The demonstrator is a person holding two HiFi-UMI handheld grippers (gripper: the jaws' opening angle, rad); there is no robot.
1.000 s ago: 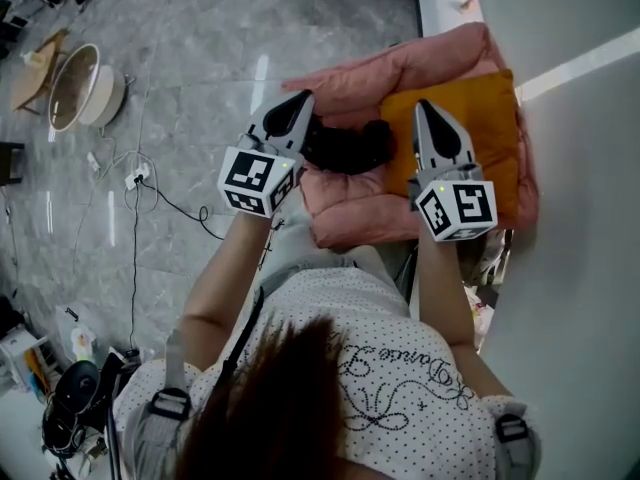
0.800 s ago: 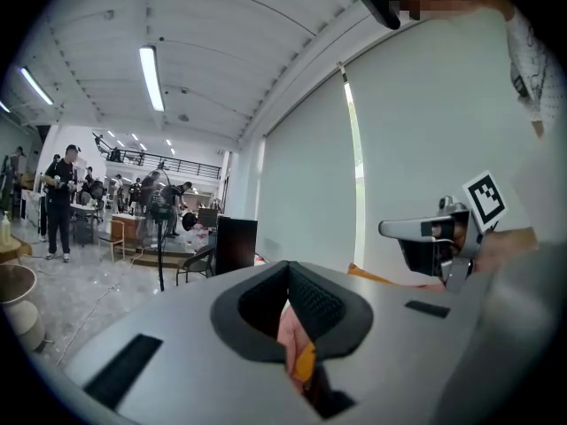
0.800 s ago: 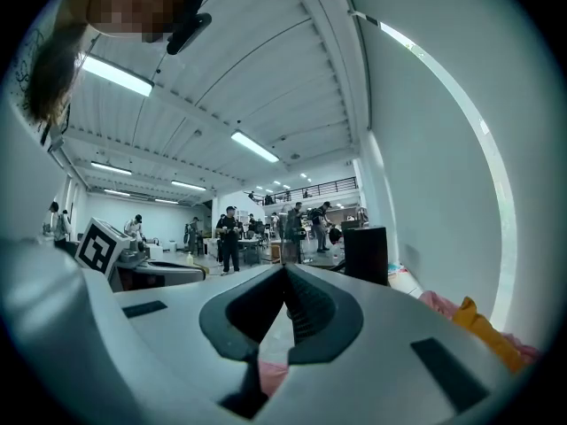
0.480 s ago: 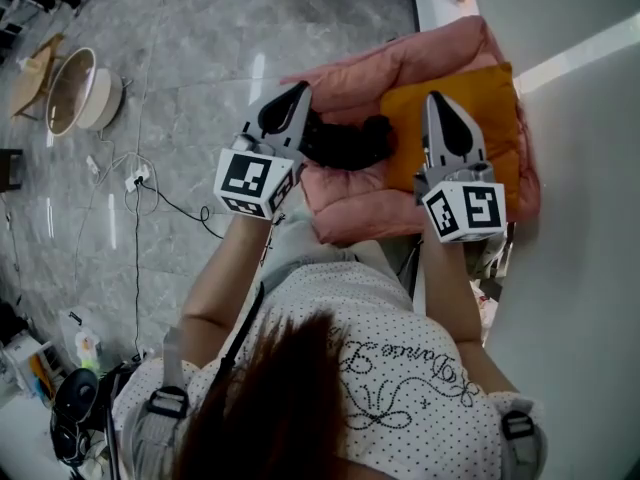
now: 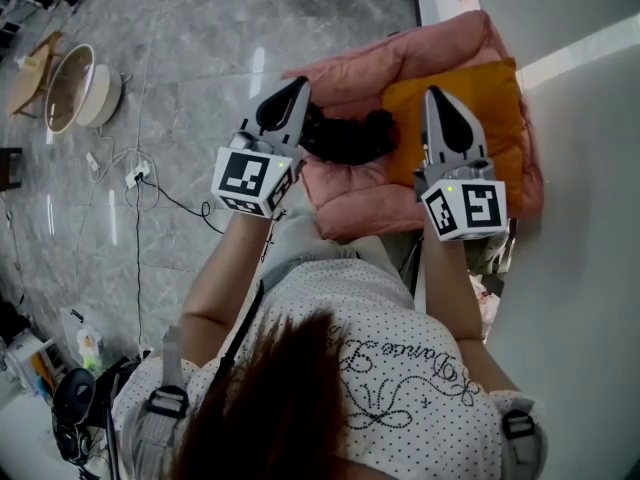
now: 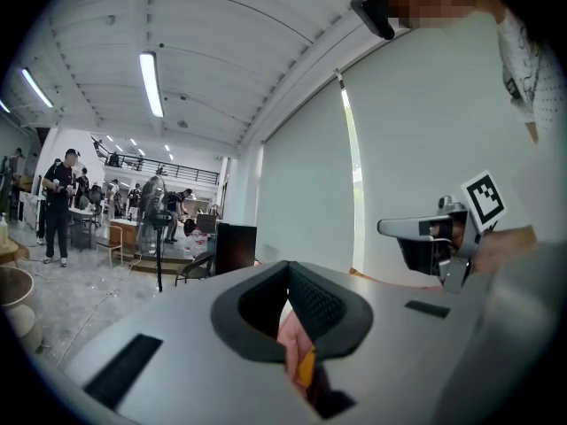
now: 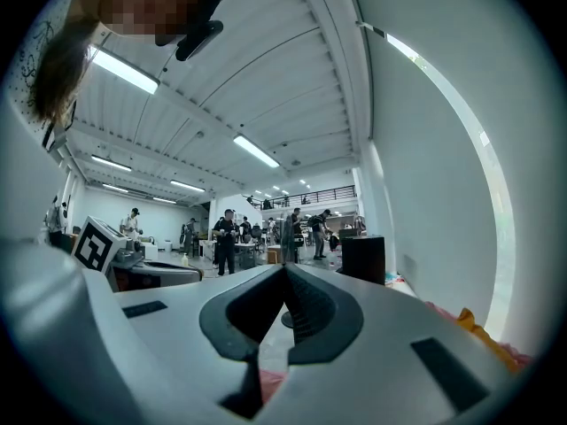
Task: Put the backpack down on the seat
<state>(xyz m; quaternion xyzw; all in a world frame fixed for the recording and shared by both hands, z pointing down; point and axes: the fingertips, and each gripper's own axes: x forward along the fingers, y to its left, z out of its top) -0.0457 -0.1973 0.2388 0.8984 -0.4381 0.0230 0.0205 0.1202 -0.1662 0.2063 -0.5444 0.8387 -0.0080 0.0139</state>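
Note:
Grey backpack straps [image 5: 168,404] run over the person's shoulders; the pack itself is hidden behind the body. The seat [image 5: 360,208] is a pink padded chair with an orange cushion [image 5: 500,118], straight ahead below both grippers. My left gripper [image 5: 298,86] is shut and empty, pointing level over the seat's left edge. My right gripper [image 5: 433,94] is shut and empty too, level over the orange cushion. In the left gripper view the closed left gripper [image 6: 288,268] shows pink and orange beneath it. The right gripper [image 7: 285,268] points into the hall.
A dark soft object [image 5: 345,138] lies on the seat between the two grippers. A white wall [image 5: 580,268] runs along the right. On the grey floor at the left are cables [image 5: 140,183] and a round basin [image 5: 75,88].
Both grippers stay shut and hover over the seat in nearly the same place. Nothing has been picked up or let go.

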